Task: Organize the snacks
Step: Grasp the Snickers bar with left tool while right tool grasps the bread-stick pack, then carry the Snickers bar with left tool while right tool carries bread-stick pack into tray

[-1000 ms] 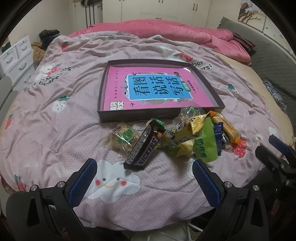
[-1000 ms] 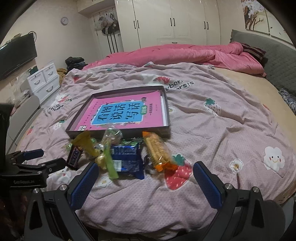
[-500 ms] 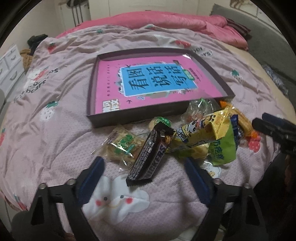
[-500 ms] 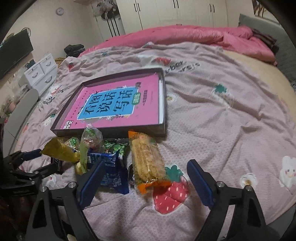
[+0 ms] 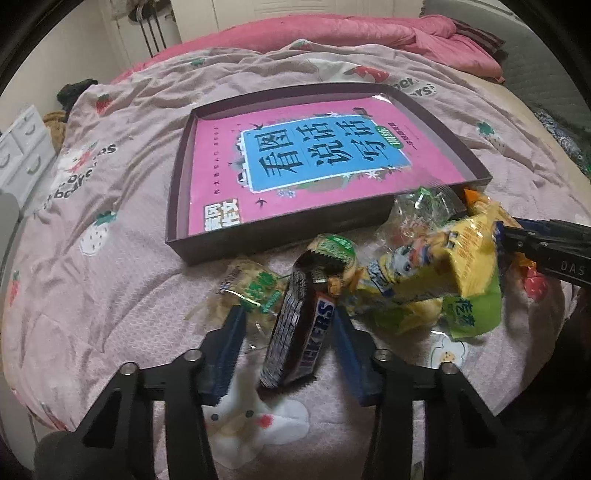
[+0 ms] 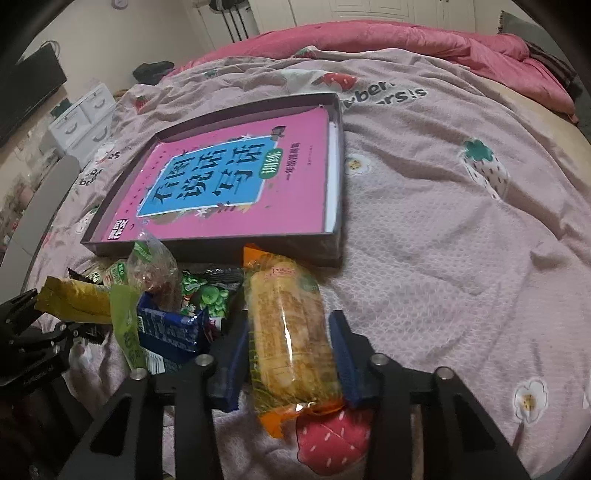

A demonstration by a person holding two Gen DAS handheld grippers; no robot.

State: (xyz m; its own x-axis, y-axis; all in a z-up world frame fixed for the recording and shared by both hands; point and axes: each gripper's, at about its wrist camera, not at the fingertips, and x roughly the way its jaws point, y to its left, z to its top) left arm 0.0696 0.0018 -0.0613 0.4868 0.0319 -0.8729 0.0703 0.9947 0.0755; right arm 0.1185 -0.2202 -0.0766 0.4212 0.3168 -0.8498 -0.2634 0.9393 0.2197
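Note:
A pile of snacks lies on the bed before a dark tray (image 5: 280, 232) that holds a pink book (image 5: 317, 155). My left gripper (image 5: 286, 325) straddles a dark Snickers bar (image 5: 299, 325); its blue pads stand close on both sides, the right pad touching. My right gripper (image 6: 290, 339) straddles an orange-ended cracker pack (image 6: 288, 332), pads against its sides. Beside them lie a yellow pack (image 5: 436, 266), a green pack (image 5: 472, 310), a clear biscuit pack (image 5: 251, 291) and a blue pack (image 6: 173, 328). The tray also shows in the right wrist view (image 6: 221, 247).
The bed is covered by a pink quilt (image 6: 461, 229) with strawberry prints. A rumpled pink blanket (image 5: 332, 33) lies at the far end. White drawers (image 6: 81, 114) stand left of the bed. The right gripper's body (image 5: 550, 251) shows at the left view's right edge.
Both grippers moved forward and down into the snack pile and narrowed, the left around the Snickers bar, the right around the cracker pack.

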